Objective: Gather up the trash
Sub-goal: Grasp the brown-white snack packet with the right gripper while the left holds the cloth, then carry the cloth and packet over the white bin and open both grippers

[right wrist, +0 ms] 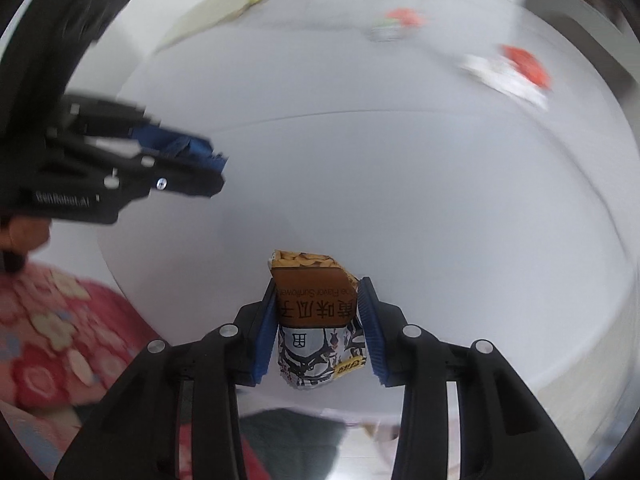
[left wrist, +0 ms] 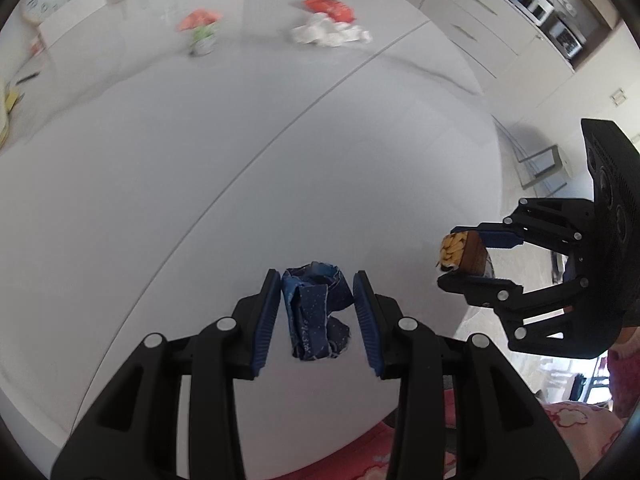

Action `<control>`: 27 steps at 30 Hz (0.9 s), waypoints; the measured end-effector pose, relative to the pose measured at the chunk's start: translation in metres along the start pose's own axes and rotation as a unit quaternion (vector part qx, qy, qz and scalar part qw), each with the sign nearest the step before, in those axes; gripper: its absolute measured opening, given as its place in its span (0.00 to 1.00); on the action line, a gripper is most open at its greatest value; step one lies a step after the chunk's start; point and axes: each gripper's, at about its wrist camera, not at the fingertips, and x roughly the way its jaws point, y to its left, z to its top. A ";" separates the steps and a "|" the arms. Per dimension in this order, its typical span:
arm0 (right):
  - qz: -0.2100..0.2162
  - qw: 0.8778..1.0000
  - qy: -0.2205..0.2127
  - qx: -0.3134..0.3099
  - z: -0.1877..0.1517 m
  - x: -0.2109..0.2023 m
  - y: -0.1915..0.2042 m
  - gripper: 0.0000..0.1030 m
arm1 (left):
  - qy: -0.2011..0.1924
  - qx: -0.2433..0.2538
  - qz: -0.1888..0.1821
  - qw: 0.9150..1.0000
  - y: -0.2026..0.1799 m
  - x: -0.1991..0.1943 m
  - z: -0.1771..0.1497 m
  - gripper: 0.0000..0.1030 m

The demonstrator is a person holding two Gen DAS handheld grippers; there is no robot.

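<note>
My left gripper (left wrist: 316, 280) is shut on a crumpled dark blue wrapper (left wrist: 314, 314) and holds it above the white table (left wrist: 200, 180). It also shows in the right wrist view (right wrist: 208, 168), with the blue wrapper (right wrist: 188, 148) between its pads. My right gripper (right wrist: 318, 292) is shut on a brown sunflower seed packet (right wrist: 316, 312). It appears at the right of the left wrist view (left wrist: 448, 258), holding the packet (left wrist: 464, 252) near the table's edge. At the far side lie a red wrapper (left wrist: 330, 6) and crumpled white tissue (left wrist: 328, 34).
A small potted plant with red flowers (left wrist: 202, 32) stands at the far side of the table. White cabinets and drawers (left wrist: 480, 28) line the far right wall. The person's red flowered clothing (right wrist: 52, 328) is below the table edge.
</note>
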 end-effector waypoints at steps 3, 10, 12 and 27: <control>-0.016 0.997 -0.025 0.066 -0.026 -0.029 -0.027 0.38 | -0.002 0.028 -0.012 1.000 -0.035 0.002 0.014 0.36; -0.068 0.984 -0.046 0.161 -0.098 -0.085 -0.093 0.38 | 0.006 0.104 -0.043 0.994 -0.131 0.020 0.034 0.36; -0.076 0.981 -0.047 0.174 -0.121 -0.100 -0.112 0.38 | 0.010 0.125 -0.051 0.991 -0.159 0.027 0.038 0.36; -0.090 0.971 -0.025 0.220 -0.206 -0.116 -0.189 0.38 | 0.089 0.195 -0.082 0.973 -0.305 0.103 0.034 0.72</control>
